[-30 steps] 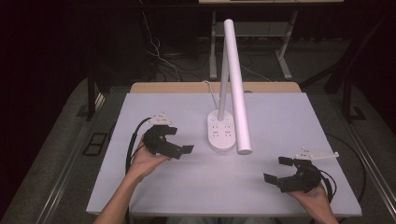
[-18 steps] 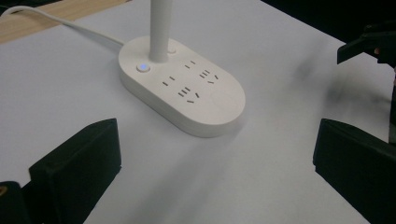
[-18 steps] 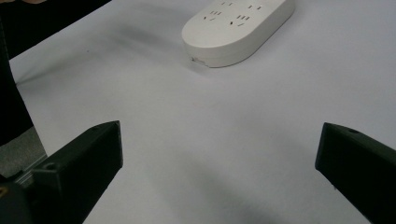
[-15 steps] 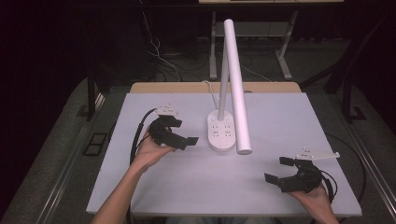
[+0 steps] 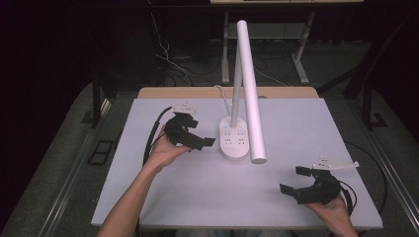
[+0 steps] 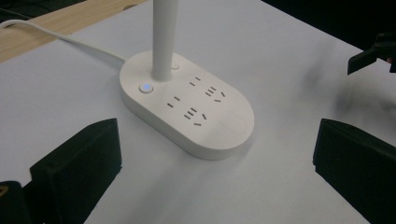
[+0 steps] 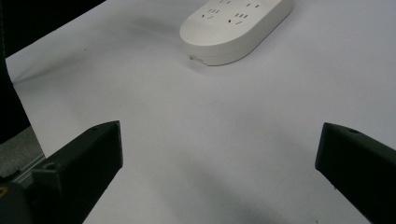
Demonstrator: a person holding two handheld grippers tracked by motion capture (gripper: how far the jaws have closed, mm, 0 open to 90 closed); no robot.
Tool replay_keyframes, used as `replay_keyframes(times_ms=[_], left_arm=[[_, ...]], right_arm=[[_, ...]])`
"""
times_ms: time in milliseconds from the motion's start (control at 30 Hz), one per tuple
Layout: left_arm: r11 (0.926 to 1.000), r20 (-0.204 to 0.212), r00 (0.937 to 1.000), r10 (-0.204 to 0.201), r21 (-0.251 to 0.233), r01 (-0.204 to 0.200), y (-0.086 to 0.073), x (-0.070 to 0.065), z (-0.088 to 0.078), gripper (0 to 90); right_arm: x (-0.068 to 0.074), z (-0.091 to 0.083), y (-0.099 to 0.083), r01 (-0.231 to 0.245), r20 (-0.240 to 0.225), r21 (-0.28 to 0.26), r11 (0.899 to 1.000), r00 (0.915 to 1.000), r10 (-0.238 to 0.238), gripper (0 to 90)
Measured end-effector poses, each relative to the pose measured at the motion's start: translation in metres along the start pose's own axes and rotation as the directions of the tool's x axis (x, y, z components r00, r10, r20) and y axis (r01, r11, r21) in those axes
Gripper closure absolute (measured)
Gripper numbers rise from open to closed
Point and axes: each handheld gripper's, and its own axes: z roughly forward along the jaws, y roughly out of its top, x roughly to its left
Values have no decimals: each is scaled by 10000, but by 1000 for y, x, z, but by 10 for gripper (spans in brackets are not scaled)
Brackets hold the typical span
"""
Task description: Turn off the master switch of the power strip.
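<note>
Nearest, the right hand-held gripper (image 5: 302, 183) hovers low over the bench (image 5: 346, 133), jaws wide apart and empty. Farther in, the left hand-held gripper (image 5: 193, 139) is just beside the lamp base (image 5: 236, 143), also spread wide and holding nothing. The base stands mid-bench, its lit button (image 6: 145, 87) by the stem (image 5: 236, 84). Judged step: reaching for that button. Do it well by narrowing the jaws, pressing with one tip, and keeping clear of the sockets (image 6: 195, 115).

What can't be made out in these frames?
- Lamp head: its light face points down in the high view.
- White cord: its far end is cut off by the left gripper view's edge.
- Round button on the lamp base: any marking is too small.
</note>
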Motion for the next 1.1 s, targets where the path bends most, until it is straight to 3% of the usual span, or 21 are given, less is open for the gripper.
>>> replay_keyframes(times_ms=[567, 833, 1100], left_arm=[[9994, -123, 9995, -307, 162, 309, 17, 17, 15, 0], [9995, -219, 9996, -201, 241, 207, 30, 22, 18, 4], [9983, -498, 9971, -581, -33, 580, 32, 29, 27, 17]], right_arm=[[0, 0, 0, 18, 23, -2, 10000, 10000, -18, 0], [1, 0, 0, -13, -18, 44, 10000, 10000, 13, 0], [1, 0, 0, -20, -27, 36, 10000, 10000, 20, 0]])
